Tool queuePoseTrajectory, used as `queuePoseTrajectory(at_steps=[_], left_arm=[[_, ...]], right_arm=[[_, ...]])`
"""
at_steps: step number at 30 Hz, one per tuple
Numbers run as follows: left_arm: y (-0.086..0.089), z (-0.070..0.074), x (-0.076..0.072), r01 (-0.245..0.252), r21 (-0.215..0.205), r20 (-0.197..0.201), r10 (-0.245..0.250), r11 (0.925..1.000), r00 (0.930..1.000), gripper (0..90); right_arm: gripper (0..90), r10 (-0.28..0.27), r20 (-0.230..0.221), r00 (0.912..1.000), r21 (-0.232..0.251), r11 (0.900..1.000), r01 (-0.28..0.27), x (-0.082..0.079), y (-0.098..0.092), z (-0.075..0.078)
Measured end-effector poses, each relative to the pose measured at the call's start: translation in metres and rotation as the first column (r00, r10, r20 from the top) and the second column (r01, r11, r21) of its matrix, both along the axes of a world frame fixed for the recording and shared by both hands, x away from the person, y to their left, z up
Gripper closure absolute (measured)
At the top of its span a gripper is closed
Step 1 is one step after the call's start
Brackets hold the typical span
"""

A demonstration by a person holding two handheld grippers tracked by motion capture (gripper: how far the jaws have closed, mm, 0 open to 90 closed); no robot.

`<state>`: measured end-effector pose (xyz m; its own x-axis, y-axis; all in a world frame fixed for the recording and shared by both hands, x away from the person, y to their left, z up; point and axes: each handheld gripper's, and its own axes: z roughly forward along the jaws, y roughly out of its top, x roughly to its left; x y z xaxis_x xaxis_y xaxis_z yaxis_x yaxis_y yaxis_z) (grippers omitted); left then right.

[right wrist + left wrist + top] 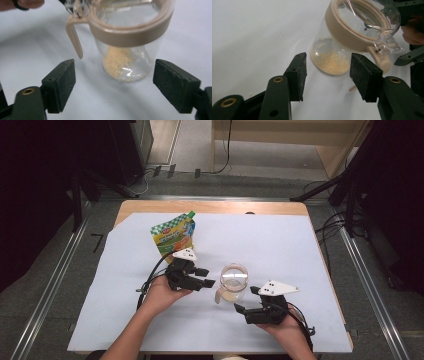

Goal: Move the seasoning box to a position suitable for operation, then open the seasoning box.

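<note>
1 clear glass jar [233, 283] w/ tan collar, some tan granules [329, 63] inside. 1 green-capped spout pouch [174, 234]. 2 handheld grippers: left gripper [204, 277], right gripper [247, 300]. 1 pale sheet [280, 245], prob. paper, on 1 wooden table [210, 207].

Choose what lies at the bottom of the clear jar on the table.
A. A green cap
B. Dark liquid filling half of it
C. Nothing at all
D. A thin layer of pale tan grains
D: both gripper views look through the wall of the jar at a low heap of tan grains on its floor, with clear glass above them up to the beige collar.
</note>
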<state>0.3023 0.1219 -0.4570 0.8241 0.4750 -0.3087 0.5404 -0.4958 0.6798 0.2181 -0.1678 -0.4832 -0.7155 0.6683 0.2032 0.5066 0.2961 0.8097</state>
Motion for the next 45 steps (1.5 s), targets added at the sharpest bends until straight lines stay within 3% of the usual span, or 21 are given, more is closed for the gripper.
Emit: queuePoseTrajectory(at_steps=[4, 6, 8, 13, 15, 18, 20, 33, 38, 42, 45], left_arm=[[0.0, 0.001, -0.002, 0.003, 0.006, -0.01, -0.003, 1.0, 0.9999, 56.8], [0.0, 0.002, -0.002, 0.01, 0.012, -0.008, -0.01, 0.9999, 0.9999, 64.4], [-0.001, 0.0, -0.003, 0.063, -0.018, -0.032, -0.063, 0.9979, 0.9975, 71.8], [-0.004, -0.001, -0.005, 0.08, -0.001, -0.018, -0.08, 0.9968, 0.9966, 88.2], [-0.005, 0.0, -0.006, 0.093, -0.018, -0.022, -0.094, 0.9955, 0.9953, 90.0], [-0.007, -0.001, -0.006, 0.102, -0.004, -0.02, -0.102, 0.9948, 0.9946, 90.0], [-0.01, -0.002, -0.007, 0.096, 0.012, -0.019, -0.095, 0.9953, 0.9953, 90.0], [-0.022, -0.008, -0.013, 0.126, 0.011, -0.031, -0.126, 0.992, 0.9916, 90.0], [-0.023, -0.01, -0.014, 0.131, -0.016, -0.049, -0.131, 0.9913, 0.9901, 90.0], [-0.029, -0.012, -0.017, 0.17, -0.03, -0.029, -0.171, 0.9849, 0.9848, 90.0], [-0.033, -0.011, -0.02, 0.17, -0.028, -0.024, -0.17, 0.9851, 0.9851, 90.0]], right_arm=[[31.1, -0.016, 0.016, 0.9998, -0.004, 1.0, 0.016, -0.001, -0.007, 0.004], [41.0, -0.02, 0.018, 0.9996, 0.002, 1.0, 0.02, -0.001, -0.016, 0.006], [47.9, -0.02, 0.023, 0.9995, 0.008, 1.0, 0.02, 0.001, -0.02, 0.007], [66.5, -0.013, 0.016, 0.9998, 0.002, 1.0, 0.013, 0.004, -0.024, 0.007], [74.7, -0.003, 0.015, 0.9999, -0.009, 1.0, 0.003, 0.006, -0.025, 0.005], [86.7, 0.005, -0.001, 1.0, -0.009, 1.0, -0.005, 0.008, -0.024, 0.003], [90.0, 0.007, -0.011, 0.9999, -0.006, 1.0, -0.007, 0.008, -0.022, 0.002], [90.0, 0.037, -0.018, 0.9992, 0.026, 0.999, -0.036, 0.014, -0.012, 0.0], [90.0, 0.026, -0.02, 0.9994, 0.028, 0.999, -0.026, 0.016, -0.014, -0.001], [90.0, 0.03, -0.029, 0.9991, 0.032, 0.999, -0.029, 0.018, -0.012, -0.002], [90.0, 0.021, -0.026, 0.9994, 0.025, 0.999, -0.021, 0.019, -0.006, -0.004]])
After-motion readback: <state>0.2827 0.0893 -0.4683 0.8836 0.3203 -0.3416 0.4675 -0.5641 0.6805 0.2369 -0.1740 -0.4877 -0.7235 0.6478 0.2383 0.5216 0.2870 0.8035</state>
